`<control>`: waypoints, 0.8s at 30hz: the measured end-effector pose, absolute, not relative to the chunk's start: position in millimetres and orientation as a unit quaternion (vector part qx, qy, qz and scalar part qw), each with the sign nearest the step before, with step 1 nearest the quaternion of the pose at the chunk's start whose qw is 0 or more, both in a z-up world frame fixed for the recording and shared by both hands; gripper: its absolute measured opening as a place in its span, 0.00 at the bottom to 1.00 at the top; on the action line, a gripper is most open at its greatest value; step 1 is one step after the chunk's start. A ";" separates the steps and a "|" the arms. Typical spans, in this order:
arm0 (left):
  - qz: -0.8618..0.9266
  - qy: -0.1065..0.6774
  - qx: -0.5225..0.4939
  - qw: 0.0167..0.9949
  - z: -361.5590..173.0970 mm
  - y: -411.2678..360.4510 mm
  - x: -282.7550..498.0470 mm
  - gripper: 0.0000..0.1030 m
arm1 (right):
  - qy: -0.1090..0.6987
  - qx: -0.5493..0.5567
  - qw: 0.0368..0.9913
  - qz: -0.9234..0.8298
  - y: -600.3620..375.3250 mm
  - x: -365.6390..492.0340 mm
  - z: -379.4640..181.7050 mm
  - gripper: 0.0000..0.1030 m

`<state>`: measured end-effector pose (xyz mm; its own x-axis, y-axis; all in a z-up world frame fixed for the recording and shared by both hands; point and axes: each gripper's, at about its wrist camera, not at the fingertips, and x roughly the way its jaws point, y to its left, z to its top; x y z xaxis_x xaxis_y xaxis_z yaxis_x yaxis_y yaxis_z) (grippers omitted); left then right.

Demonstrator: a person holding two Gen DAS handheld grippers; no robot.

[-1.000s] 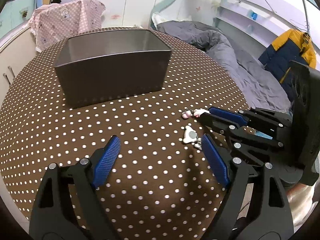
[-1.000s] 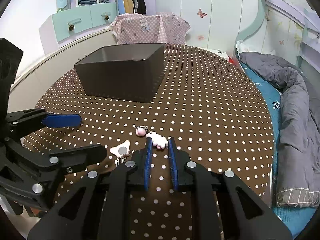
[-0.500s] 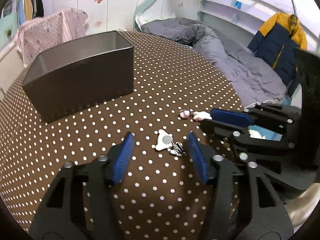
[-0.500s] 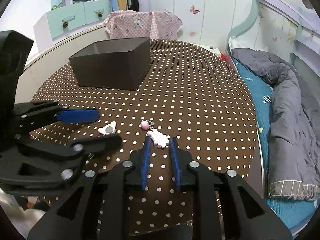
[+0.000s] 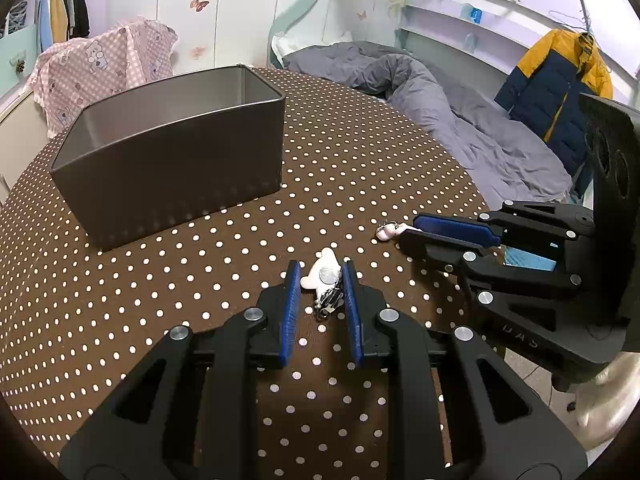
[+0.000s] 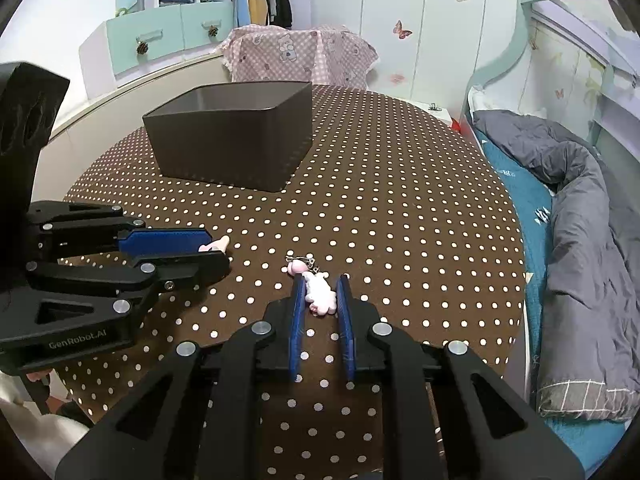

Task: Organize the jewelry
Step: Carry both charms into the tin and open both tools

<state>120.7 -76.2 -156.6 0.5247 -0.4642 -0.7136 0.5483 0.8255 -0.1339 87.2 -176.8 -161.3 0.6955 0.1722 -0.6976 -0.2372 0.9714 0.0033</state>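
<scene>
A white charm with a silver disc and dark chain (image 5: 325, 276) lies on the polka-dot table between the blue pads of my left gripper (image 5: 319, 270), which has closed in around it; its tip shows in the right wrist view (image 6: 216, 245). A pink and white charm with a clasp (image 6: 318, 294) lies between the pads of my right gripper (image 6: 320, 286), closed on it. In the left wrist view that charm's pink end (image 5: 385, 233) sticks out past the right gripper (image 5: 416, 230). A dark grey open box (image 5: 168, 152) stands further back on the table; it also shows in the right wrist view (image 6: 232, 140).
The round table has a brown white-dotted cloth (image 5: 360, 160). A chair with a pink cloth (image 6: 300, 56) stands behind it. A bed with a grey duvet (image 6: 580, 200) lies to the right. Drawers (image 6: 168, 40) stand at the back left.
My left gripper moved forward over the white charm and its jaws narrowed from wide open to close around it. My right gripper stayed closed around the pink charm.
</scene>
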 end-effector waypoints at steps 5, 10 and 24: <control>-0.285 0.389 0.050 0.874 -154.9 -73.1 118.9 0.21 | 0.372 -0.041 0.921 0.110 -178.2 88.4 -156.7 0.13; -0.281 0.383 0.051 0.878 -150.2 -65.4 121.1 0.21 | 0.365 -0.036 0.924 0.110 -179.2 93.4 -147.5 0.13; -0.242 0.331 0.036 0.912 -115.2 -39.4 134.0 0.21 | 0.300 -0.033 0.945 0.124 -163.3 121.0 -99.8 0.14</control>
